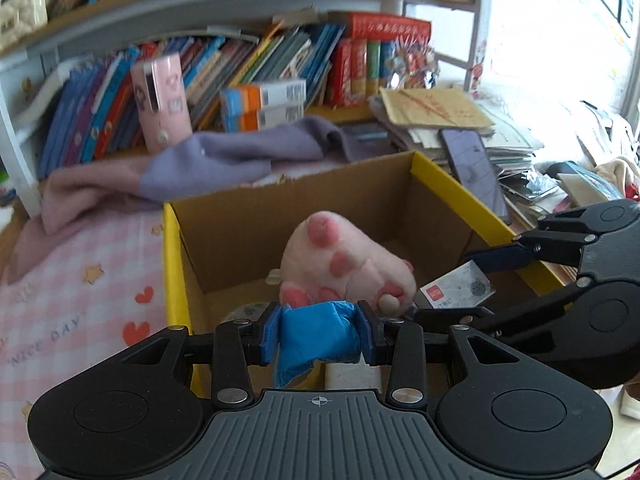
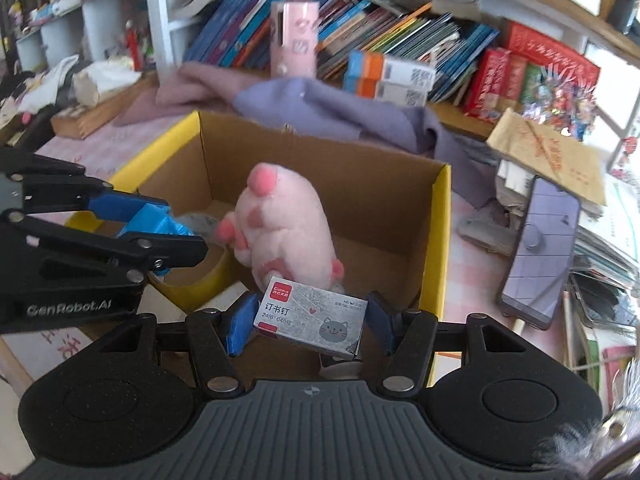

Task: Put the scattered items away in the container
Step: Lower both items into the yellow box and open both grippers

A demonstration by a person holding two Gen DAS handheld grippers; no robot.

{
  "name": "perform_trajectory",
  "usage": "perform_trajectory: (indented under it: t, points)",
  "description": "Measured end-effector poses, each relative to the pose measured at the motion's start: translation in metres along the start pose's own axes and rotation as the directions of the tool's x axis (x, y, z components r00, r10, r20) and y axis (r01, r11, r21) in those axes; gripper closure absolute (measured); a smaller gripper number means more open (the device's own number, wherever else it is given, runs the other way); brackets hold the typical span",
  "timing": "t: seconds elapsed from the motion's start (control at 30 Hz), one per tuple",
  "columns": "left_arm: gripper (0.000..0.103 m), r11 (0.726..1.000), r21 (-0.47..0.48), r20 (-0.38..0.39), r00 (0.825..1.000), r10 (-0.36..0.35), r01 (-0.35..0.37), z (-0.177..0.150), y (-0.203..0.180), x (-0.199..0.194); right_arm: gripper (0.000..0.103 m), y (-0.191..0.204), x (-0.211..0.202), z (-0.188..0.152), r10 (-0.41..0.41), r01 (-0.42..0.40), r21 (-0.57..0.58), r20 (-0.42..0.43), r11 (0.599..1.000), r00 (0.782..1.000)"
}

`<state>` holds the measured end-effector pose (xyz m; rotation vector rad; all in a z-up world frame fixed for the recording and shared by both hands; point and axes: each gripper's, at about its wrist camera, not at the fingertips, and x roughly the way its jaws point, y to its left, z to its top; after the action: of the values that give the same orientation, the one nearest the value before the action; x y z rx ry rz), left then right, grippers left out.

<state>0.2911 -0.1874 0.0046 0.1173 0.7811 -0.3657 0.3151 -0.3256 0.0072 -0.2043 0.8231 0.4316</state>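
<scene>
You're at the drop: your left gripper clamps a blue roll, your right gripper a staple box, both jaws part-open around them. Both hang at the near edge of the carton by the pink plush; next, reach over the open floor and release.

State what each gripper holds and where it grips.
Left gripper: a blue plastic wad, pinched across its sides. Right gripper: a staple box, clamped at its two short ends.
</scene>
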Motion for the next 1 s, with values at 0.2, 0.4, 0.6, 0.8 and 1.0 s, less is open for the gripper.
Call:
perform_trajectory:
  t: [0.2, 0.4, 0.6, 0.8, 1.0]
  points:
    - [0.065, 0.998, -0.023, -0.041, 0.997, -0.060, 0.059, 0.006, 0.001, 0.022, 0.046, 0.004, 0.010, 0.004, 0.051, -0.055, -0.108, -0.035, 0.993, 0.998]
    - [0.058, 0.998, -0.016, -0.053, 0.997, -0.053, 0.053, 0.007, -0.005, 0.029, 0.041, 0.006, 0.014, 0.003, 0.048, -0.053, -0.163, -0.039, 0.985, 0.998]
    - [0.032, 0.999, -0.040, -0.010, 1.000, -0.009, 0.008, 0.009, -0.001, 0.010, 0.032, 0.004, 0.003, 0.003, 0.075, -0.075, -0.105, -0.006, 0.992, 0.997]
    - [0.020, 1.000, -0.026, 0.096, 0.995, 0.019, -0.016, 0.004, -0.005, -0.038, 0.029, 0.010, -0.025, 0.000, 0.014, -0.011, -0.041, 0.079, 0.999, 0.997]
    - [0.009, 0.995, -0.074, 0.182, 0.980, 0.083, -0.071, -0.018, 0.005, -0.089, 0.028, 0.031, -0.058, -0.013, -0.105, 0.096, 0.061, 0.176, 0.994, 0.979]
